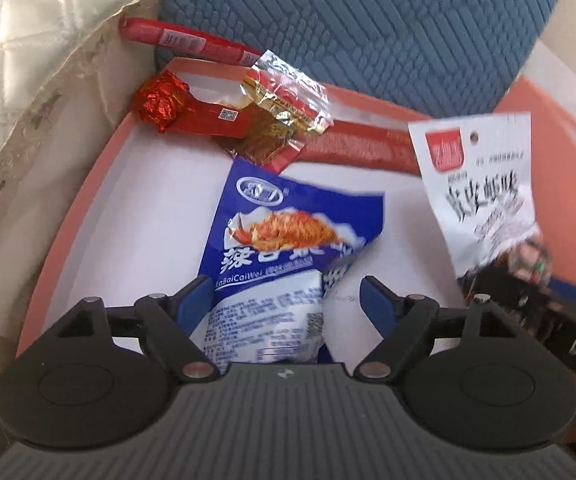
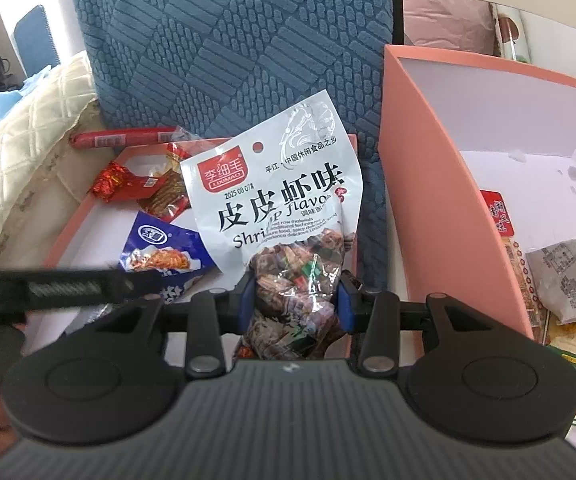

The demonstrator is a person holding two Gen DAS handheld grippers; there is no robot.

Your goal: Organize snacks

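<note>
Right claw point(image 2: 296, 300) pinches white shrimp-flavour snack bag point(image 2: 275, 200) by its bottom, above shallow pink tray point(image 2: 67, 232); top-heavy, may flop out. Left claw point(image 1: 283, 300) wide open, blue-and-white foil packet point(image 1: 288, 232) lies loose between its jaws in that tray.

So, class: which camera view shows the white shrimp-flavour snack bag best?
The right wrist view: the white shrimp-flavour snack bag fills the centre, its print sharp, its lower end pinched between the right tongs. The left wrist view shows the bag only at the right edge, blurred, its lower end partly hidden.
</note>
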